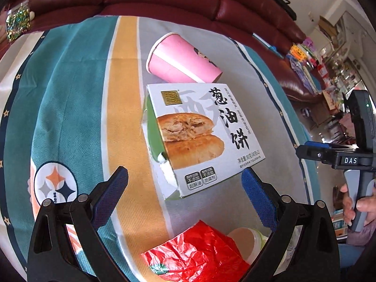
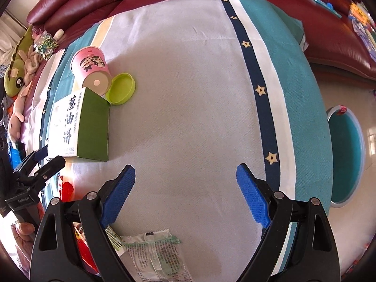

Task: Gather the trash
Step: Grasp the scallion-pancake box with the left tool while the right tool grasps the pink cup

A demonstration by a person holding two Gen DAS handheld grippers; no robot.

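Both tongs, left (image 1: pixel 184 179) and right (image 2: pixel 185 178), are being held wide open, empty; white-and-green cardboard pastry box (image 1: pixel 197 136), pink paper cup (image 1: pixel 181 58) and red crumpled plastic bag (image 1: pixel 199 251) are being left uncollected.

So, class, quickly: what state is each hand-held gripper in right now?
Left hand-held gripper: open, holding nothing, in front of the pastry box.
Right hand-held gripper: open, holding nothing.

Bare cloth (image 2: pixel 188 94) ahead of right claw (image 2: pixel 185 183); box (image 2: pixel 82 127) leftward
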